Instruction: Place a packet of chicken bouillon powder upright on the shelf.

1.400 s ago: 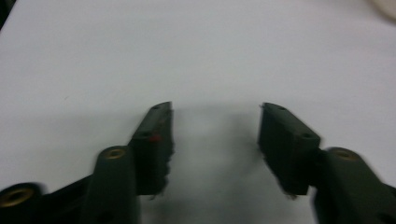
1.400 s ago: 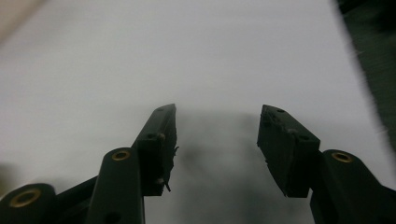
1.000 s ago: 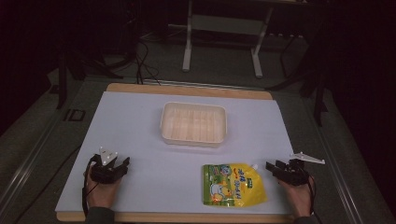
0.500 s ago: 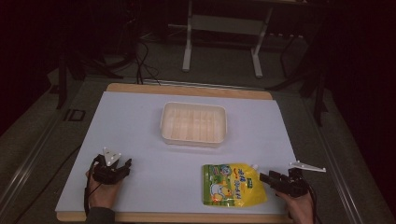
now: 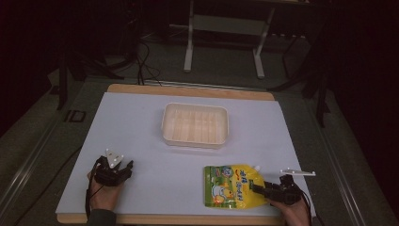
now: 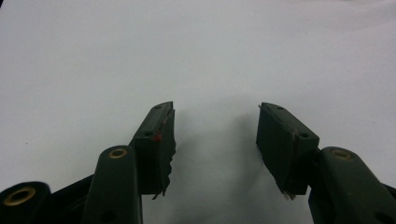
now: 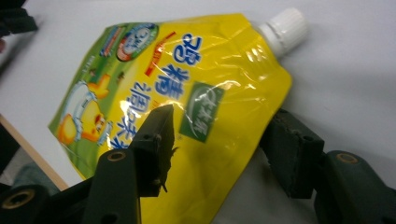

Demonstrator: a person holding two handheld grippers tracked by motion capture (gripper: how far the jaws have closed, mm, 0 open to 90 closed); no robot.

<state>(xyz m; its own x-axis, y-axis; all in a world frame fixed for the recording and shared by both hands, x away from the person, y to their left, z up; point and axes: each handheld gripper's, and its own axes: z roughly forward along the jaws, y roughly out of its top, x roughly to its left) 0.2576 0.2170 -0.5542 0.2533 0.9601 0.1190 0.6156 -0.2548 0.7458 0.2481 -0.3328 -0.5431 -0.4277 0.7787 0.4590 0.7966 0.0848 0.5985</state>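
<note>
— Sliding leftward across the lower right of the high view, the right gripper point(image 5: 256, 189) had reached the yellow spout pouch point(image 5: 233, 185); its jaws, just closing a touch, stood wide astride the pouch's edge without pinching it; a grasp seemed imminent.

— And around it?

— The left gripper point(image 6: 215, 130) rested lower left, jaws wide and empty; the white tray point(image 5: 195, 125) sat centre; nothing blocked the way.
</note>
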